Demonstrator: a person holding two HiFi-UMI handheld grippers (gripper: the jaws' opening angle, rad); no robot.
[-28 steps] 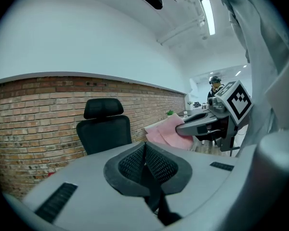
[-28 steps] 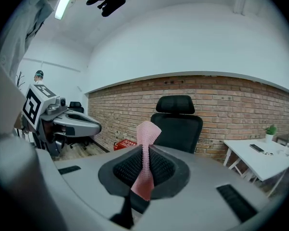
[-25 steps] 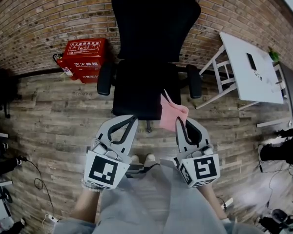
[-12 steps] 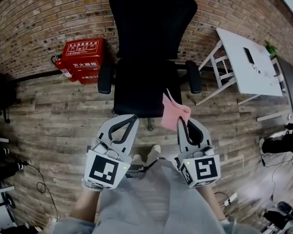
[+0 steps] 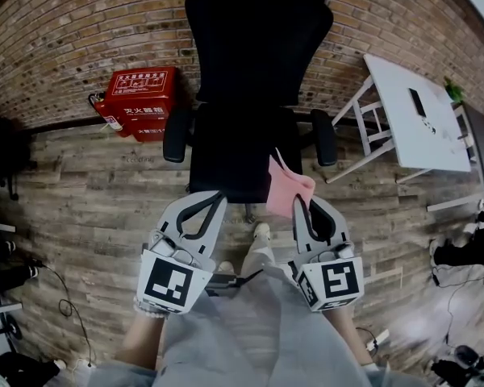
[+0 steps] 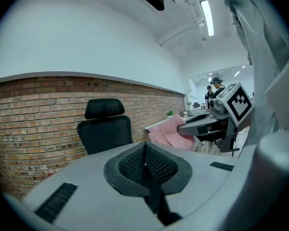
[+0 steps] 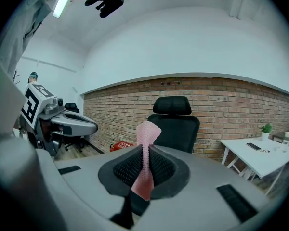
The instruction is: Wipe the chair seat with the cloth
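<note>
A black office chair [image 5: 246, 71] with a headrest stands against the brick wall; its seat [image 5: 230, 156] is just ahead of both grippers. My right gripper [image 5: 300, 201] is shut on a pink cloth [image 5: 286, 188] that hangs over the seat's front right corner. In the right gripper view the pink cloth [image 7: 145, 162] is pinched between the jaws, with the chair [image 7: 173, 124] behind. My left gripper [image 5: 214, 196] is shut on nothing at the seat's front left edge. The left gripper view shows the chair [image 6: 105, 129] and the cloth [image 6: 168, 134] held by the other gripper.
A red fire-extinguisher box [image 5: 139, 99] sits on the wooden floor left of the chair. A white table [image 5: 411, 111] stands to the right. Cables and dark gear lie at the left edge. The person's shoes [image 5: 260, 234] and grey trousers show below.
The view has shifted slightly; both grippers stay in nearly the same place in front of the seat. The person's foot has stepped forward.
</note>
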